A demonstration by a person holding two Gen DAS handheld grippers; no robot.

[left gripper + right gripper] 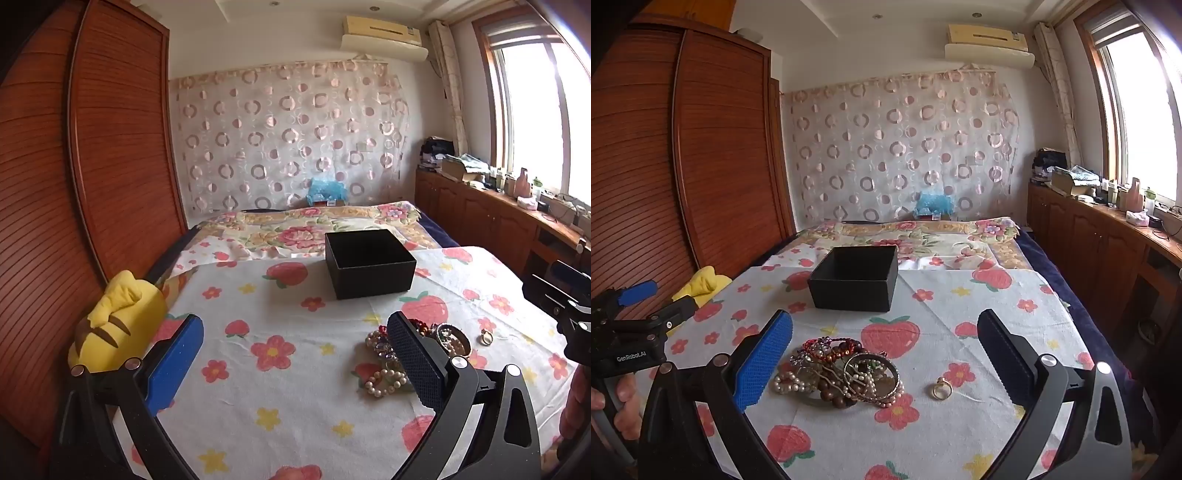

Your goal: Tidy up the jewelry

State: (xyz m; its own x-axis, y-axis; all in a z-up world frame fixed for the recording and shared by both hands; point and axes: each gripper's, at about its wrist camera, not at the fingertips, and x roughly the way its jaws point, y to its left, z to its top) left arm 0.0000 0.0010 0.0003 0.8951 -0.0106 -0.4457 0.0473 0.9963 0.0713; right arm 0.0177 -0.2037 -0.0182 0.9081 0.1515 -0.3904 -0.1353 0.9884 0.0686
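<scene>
We hold both tongs over a bench draped in a strawberry-and-flower cloth; the left tongs gape wide with nothing between them; the right tongs likewise stand fully apart and empty. The jewelry pile, a tangle of pearl strands, beaded bracelets and a bangle, lies on the cloth just inside the right tongs' blue finger, toward eight o'clock in the right view; a gold ring rests apart at the pile's three o'clock; the open black box sits farther off at twelve o'clock.
</scene>
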